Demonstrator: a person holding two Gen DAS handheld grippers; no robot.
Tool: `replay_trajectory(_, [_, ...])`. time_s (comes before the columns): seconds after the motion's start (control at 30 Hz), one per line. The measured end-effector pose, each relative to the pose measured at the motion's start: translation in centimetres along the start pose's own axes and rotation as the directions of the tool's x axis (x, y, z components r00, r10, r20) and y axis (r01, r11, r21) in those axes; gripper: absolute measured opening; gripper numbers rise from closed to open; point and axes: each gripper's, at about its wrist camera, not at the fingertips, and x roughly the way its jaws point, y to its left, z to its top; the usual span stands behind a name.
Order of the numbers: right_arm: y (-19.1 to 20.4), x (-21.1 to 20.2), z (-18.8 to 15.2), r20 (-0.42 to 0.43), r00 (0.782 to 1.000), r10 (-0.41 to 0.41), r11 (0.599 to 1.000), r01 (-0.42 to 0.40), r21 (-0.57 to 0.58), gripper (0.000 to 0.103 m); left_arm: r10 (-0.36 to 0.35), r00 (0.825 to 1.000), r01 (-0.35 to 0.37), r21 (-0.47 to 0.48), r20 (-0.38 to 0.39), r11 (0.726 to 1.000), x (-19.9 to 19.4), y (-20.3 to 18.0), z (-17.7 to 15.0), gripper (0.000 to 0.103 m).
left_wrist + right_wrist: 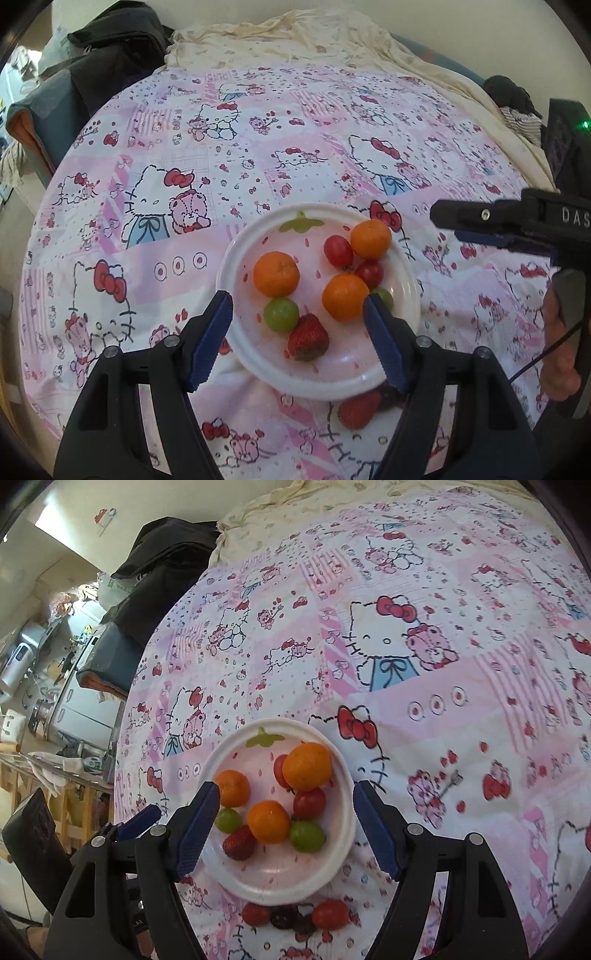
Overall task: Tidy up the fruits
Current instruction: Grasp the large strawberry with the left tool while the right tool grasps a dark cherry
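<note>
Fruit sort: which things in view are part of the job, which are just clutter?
Job:
white plate
three oranges
two green grapes
red tomatoes
strawberry on plate
loose fruit by plate's near rim

Clutter:
dark clothing
cartoon-cat bedsheet
cream blanket

Both wrist cameras look steeply down along their own fingers from close above, sharing the white plate (408, 273) (341, 775) of fruit on the patterned bedsheet (258, 129) (461, 664).
</note>
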Motion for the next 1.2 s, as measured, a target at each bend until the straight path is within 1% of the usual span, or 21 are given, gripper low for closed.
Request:
replay_trajectory(0.13, [-0.3,-1.6,-1.2,0.012,1.0,-0.006,1.0,0.006,0.022,0.077,-0.012,1.0,0.013,0.026,-0.024,1.0,-0.8,-0.2,-1.2,0.07])
replay_trajectory(0.27, [-0.8,-3.1,-2.5,0.025,1.0,-0.003,0.998,0.002,0.058,0.077,-0.019,0.996,0.021,0.024,-0.082,0.999,-0.7,-0.2,-2.9,0.07])
replay_trajectory(0.37, [-1.3,-4.1,-3.6,0.025,1.0,0.003,0.996,-0.005,0.089,0.077,0.017,0.99,-0.009,0.065,-0.137,0.998,-0.1,-0.7,-4.6,0.07])
replay_trajectory(0.4, [-1.4,-4.3,-3.9,0.026,1.0,0.005,0.995,-0.008,0.098,0.077,0.02,0.985,-0.004,0.092,-0.171,0.996,0.3,-1.0,-5.4,0.07])
replay_trajectory(0.47, [-1.6,-4.8,-4.7,0.024,1.0,0.009,0.993,-0.012,0.114,0.077,0.012,0.979,0.015,0.129,-0.206,0.992,0.7,-1.6,-6.4,0.07])
replay_trajectory(0.6, [-2.1,-5.4,-6.4,0.01,1.0,0.004,0.992,-0.006,0.125,0.077,-0.01,0.971,0.059,0.201,-0.238,0.978,1.4,-2.9,-7.7,0.07])
replay_trajectory(0.67, [-2.4,-5.6,-7.0,0.001,1.0,-0.001,0.991,0.0,0.13,0.077,-0.026,0.966,0.083,0.212,-0.258,0.974,2.1,-3.5,-8.0,0.07])
replay_trajectory(0.73, [-2.8,-5.8,-7.5,-0.005,1.0,-0.005,0.991,0.006,0.132,0.077,-0.031,0.961,0.094,0.217,-0.275,0.972,2.9,-3.9,-8.1,0.066])
replay_trajectory(0.8, [-3.2,-6.1,-7.9,-0.006,1.0,-0.015,0.991,0.015,0.135,0.077,-0.041,0.954,0.112,0.227,-0.296,0.967,3.8,-4.4,-8.2,0.051])
replay_trajectory(0.87, [-3.7,-6.5,-8.1,-0.001,1.0,-0.022,0.989,0.022,0.143,0.077,-0.045,0.947,0.126,0.239,-0.318,0.963,4.6,-4.8,-8.4,0.048])
replay_trajectory(1.03, [-4.8,-6.7,-8.6,-0.01,1.0,-0.025,0.984,0.027,0.175,0.077,-0.052,0.951,0.139,0.269,-0.306,0.953,5.1,-5.5,-8.3,0.047])
replay_trajectory(1.07, [-4.9,-6.6,-8.6,-0.016,1.0,-0.026,0.984,0.029,0.178,0.077,-0.056,0.952,0.145,0.282,-0.301,0.948,5.2,-5.6,-8.3,0.043])
replay_trajectory(1.1, [-5.0,-6.5,-8.7,-0.021,0.999,-0.026,0.983,0.029,0.18,0.077,-0.059,0.952,0.153,0.299,-0.299,0.942,5.2,-5.8,-8.3,0.031])
replay_trajectory(1.13, [-4.9,-6.4,-8.7,-0.023,0.999,-0.024,0.983,0.028,0.179,0.077,-0.07,0.949,0.168,0.308,-0.306,0.936,5.3,-6.0,-8.2,0.027])
replay_trajectory(1.2, [-4.6,-6.3,-8.7,-0.026,0.999,-0.027,0.986,0.031,0.166,0.077,-0.078,0.946,0.176,0.298,-0.314,0.938,5.2,-5.9,-8.0,0.026])
